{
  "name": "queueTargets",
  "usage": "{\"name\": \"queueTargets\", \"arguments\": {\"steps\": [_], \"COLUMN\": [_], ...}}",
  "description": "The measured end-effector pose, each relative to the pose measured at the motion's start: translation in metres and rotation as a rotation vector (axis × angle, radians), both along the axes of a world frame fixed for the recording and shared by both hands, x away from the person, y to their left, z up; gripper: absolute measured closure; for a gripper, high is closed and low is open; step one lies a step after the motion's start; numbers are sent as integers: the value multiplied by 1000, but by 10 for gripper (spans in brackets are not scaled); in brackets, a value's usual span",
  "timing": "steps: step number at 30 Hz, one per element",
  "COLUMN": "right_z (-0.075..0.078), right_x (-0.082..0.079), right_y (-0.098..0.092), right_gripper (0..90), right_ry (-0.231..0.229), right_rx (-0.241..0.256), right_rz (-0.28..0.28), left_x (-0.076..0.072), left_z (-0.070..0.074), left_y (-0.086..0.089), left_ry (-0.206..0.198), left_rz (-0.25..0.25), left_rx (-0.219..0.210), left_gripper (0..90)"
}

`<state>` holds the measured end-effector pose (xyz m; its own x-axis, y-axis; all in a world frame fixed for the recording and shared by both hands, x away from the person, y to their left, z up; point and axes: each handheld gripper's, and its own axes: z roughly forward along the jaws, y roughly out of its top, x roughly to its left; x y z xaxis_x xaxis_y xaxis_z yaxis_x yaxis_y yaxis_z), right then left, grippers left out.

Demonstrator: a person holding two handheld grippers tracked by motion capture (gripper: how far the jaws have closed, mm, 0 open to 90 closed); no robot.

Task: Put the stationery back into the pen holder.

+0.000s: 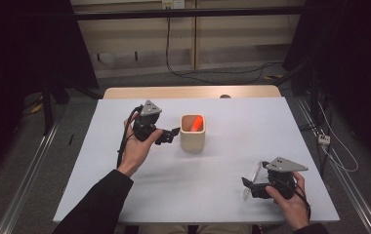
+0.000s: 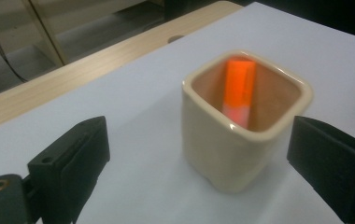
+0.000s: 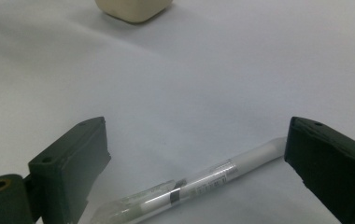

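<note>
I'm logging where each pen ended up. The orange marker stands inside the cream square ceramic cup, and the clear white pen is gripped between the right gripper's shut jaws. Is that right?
Not quite. The clear white pen is not gripped: it lies flat on the white table between the right gripper's open jaws, as the right gripper view shows. The orange marker does stand inside the cream square ceramic cup.

A cream square ceramic cup [image 1: 193, 132] stands upright mid-table, with an orange marker [image 2: 239, 89] leaning inside. A clear-capped white pen [image 3: 189, 186] lies flat near the table's front right.
</note>
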<state>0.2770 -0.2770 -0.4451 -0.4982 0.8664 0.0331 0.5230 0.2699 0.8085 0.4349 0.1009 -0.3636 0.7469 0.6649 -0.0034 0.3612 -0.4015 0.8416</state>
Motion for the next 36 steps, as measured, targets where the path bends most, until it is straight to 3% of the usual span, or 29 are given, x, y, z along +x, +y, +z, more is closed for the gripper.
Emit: {"name": "queueTargets", "arguments": {"steps": [4,7,10,20,25,28,30,36], "right_z": [1,4,6,9,14,15,16,14], "right_x": [1,1,2,5,5,4,5,9], "right_y": [-1,-1,2,12,14,16,19,24], "right_gripper": [61,61,70,100,204,258,278,446], "right_ry": [-1,-2,-4,25,25,21,23,64], "right_rx": [-5,18,1,6,-4,-15,-17,-10], "right_rz": [1,-1,-6,24,39,49,54,92], "left_x": [-10,-20,-30,-72,-94,-102,-107,-120], "left_z": [0,-3,-9,-26,-38,-42,-43,-55], "left_y": [8,16,22,46,46,50,53,66], "left_ry": [-15,-2,10,38,63,103,94,103], "left_rz": [-20,-9,-8,-14,-62,-77,-78,-50], "left_rx": [9,13,56,56,74,38,56,38], "left_gripper": [57,58,59,57,57,59,59,59]}}
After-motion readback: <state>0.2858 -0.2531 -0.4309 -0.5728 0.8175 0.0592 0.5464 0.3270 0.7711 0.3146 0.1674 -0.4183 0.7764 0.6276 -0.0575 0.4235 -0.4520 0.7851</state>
